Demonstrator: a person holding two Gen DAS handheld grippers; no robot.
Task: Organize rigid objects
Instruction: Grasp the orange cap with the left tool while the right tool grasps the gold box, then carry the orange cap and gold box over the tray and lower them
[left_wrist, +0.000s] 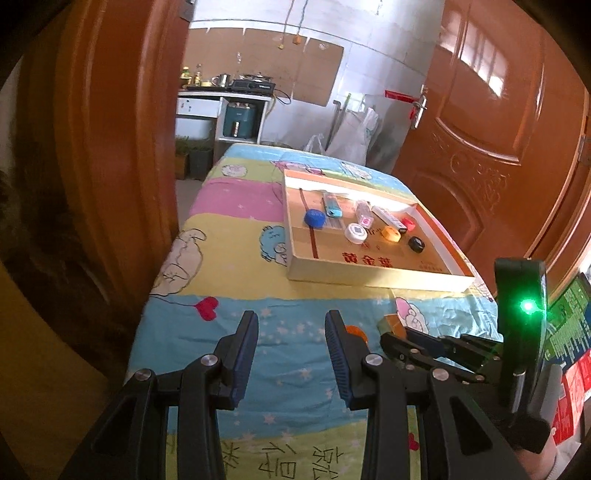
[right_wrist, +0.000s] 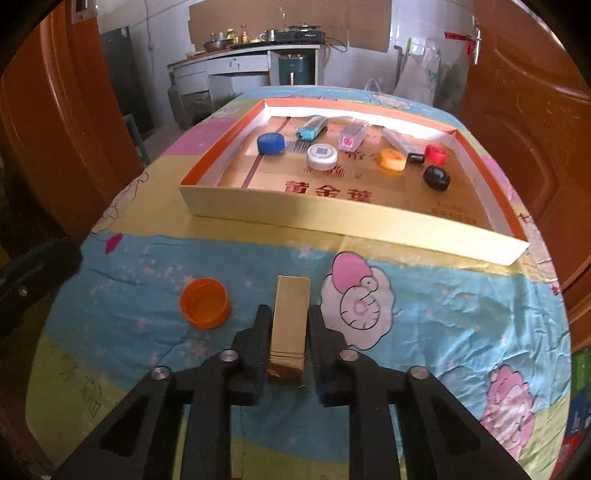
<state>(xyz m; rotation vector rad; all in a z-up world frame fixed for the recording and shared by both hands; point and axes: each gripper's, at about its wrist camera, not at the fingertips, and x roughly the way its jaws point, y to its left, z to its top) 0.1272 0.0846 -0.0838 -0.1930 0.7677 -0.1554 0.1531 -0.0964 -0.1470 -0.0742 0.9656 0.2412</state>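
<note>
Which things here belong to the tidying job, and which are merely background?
Belong to the job:
gold block, gripped by the right tongs
orange cap, loose on the cloth
cardboard tray, already holding caps and lighters

Background:
wooden door
gas stove
cartoon tablecloth

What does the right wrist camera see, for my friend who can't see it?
The right gripper has its jaws shut on a gold box lying on a cartoon cloth. An orange cap sits beside it; beyond, a tray holds small things.
</note>
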